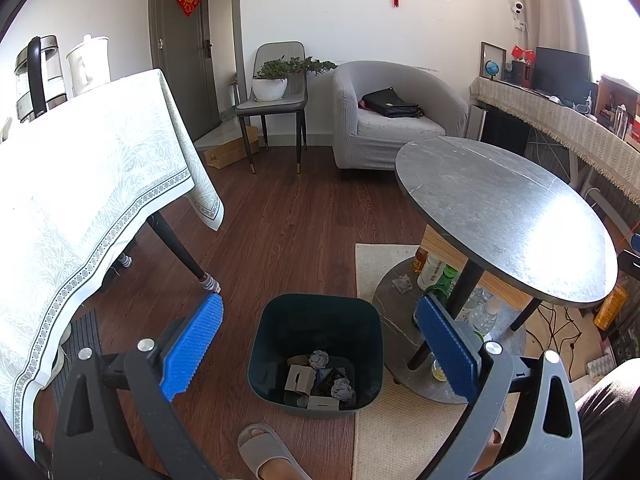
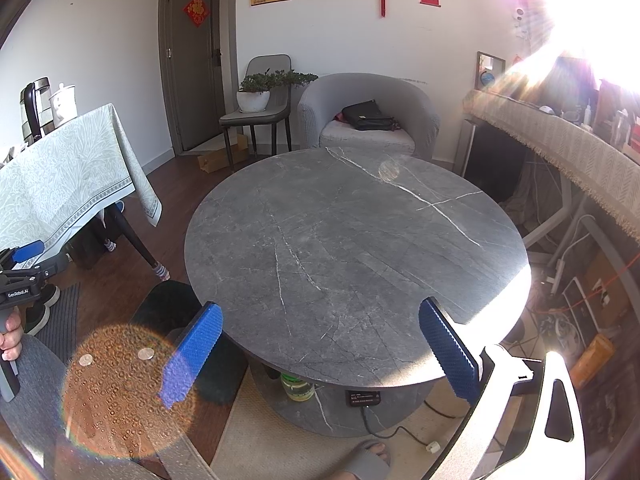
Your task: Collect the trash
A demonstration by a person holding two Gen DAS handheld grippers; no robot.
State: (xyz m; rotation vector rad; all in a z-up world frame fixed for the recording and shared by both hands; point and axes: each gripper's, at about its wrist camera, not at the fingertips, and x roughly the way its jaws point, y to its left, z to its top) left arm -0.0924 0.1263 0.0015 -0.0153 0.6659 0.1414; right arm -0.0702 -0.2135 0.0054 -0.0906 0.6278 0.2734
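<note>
Below, between the left gripper's [image 1: 318,336] wide-apart jaws, the trash-filled bin [image 1: 316,354].

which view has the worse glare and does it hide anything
Right wrist view is worse: the window blows out the top right corner, and an orange flare blob covers the left finger of the right hand-held gripper and part of the bin. Left wrist view only shows a bright patch on the round table.
</note>
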